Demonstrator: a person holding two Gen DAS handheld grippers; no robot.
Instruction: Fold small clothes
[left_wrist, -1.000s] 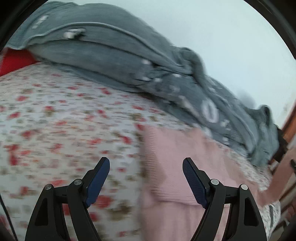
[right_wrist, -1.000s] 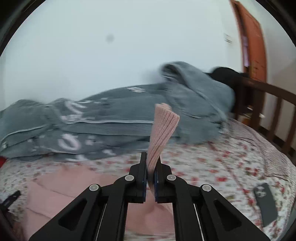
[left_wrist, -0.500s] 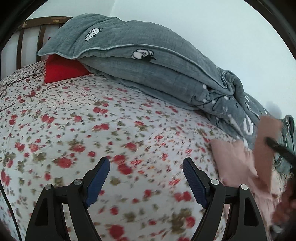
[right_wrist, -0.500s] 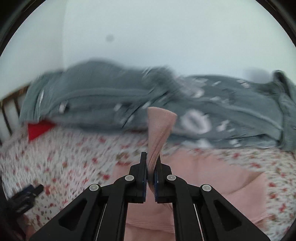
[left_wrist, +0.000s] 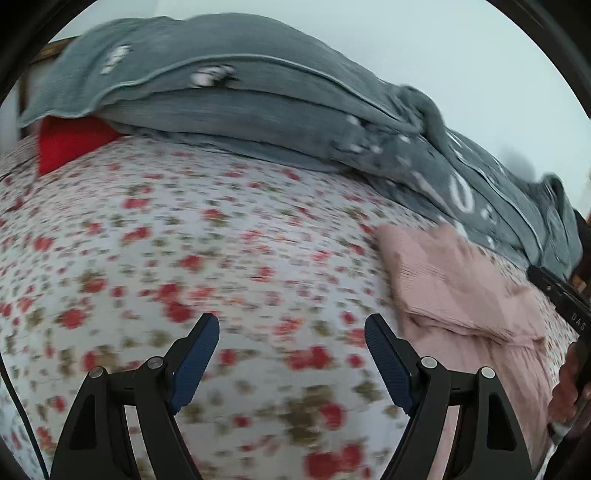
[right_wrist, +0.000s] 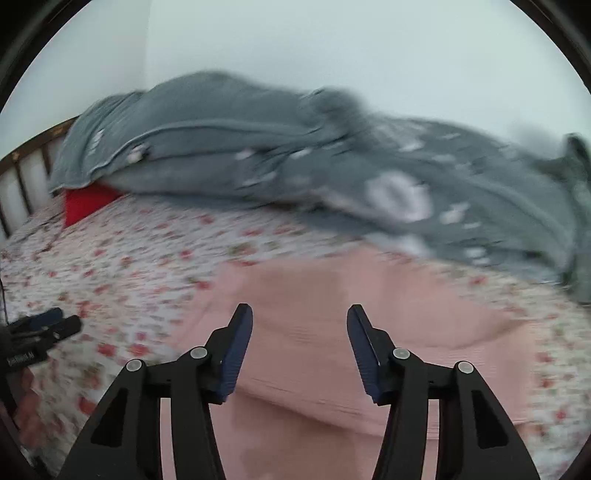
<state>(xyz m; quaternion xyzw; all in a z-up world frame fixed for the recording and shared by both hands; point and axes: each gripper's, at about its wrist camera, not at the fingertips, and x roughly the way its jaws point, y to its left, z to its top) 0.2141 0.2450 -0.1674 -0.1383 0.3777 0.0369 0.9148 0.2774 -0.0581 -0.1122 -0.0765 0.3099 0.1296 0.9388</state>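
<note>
Grey quilt (left_wrist: 258, 110) heaped over a red pillow (left_wrist: 70, 144) — on floral bedsheet (left_wrist: 184, 240).

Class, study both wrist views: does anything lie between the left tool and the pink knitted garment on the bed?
Nothing visible does. Only bare floral bedsheet separates the left tool from the pink knitted garment. The grey quilt and red pillow lie farther back, out of the path.
</note>
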